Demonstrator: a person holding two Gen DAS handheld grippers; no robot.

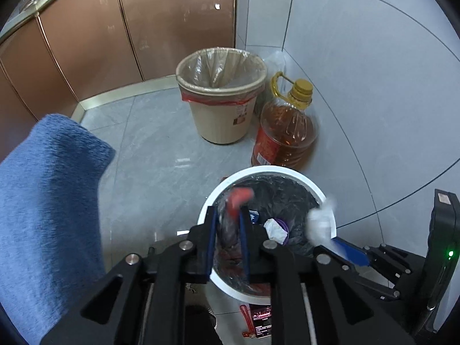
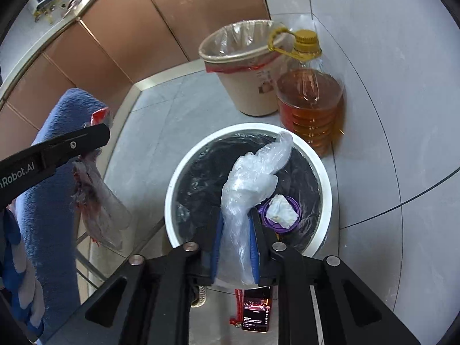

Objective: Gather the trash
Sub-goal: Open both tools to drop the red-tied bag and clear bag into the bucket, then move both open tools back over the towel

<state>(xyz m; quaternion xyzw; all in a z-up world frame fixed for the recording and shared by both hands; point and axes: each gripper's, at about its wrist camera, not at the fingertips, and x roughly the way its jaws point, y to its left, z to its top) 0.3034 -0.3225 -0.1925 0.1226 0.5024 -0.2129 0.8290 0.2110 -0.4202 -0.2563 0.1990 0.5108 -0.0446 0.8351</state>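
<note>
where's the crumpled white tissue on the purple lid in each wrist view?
Left wrist: crumpled white tissue sits lower centre, inside the white-rimmed black-lined bin, just right of the left gripper.
Right wrist: tissue lies centre-right, right of the right gripper.
Shared landmark: amber oil bottle.

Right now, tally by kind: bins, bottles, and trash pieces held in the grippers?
Bins: 2, the white bin and the beige bin
Bottles: 1, the oil bottle
Held trash: 2, the red-stained wrapper and the clear plastic bag
Total: 5

Motion-blurred red-tipped wrapper
</note>
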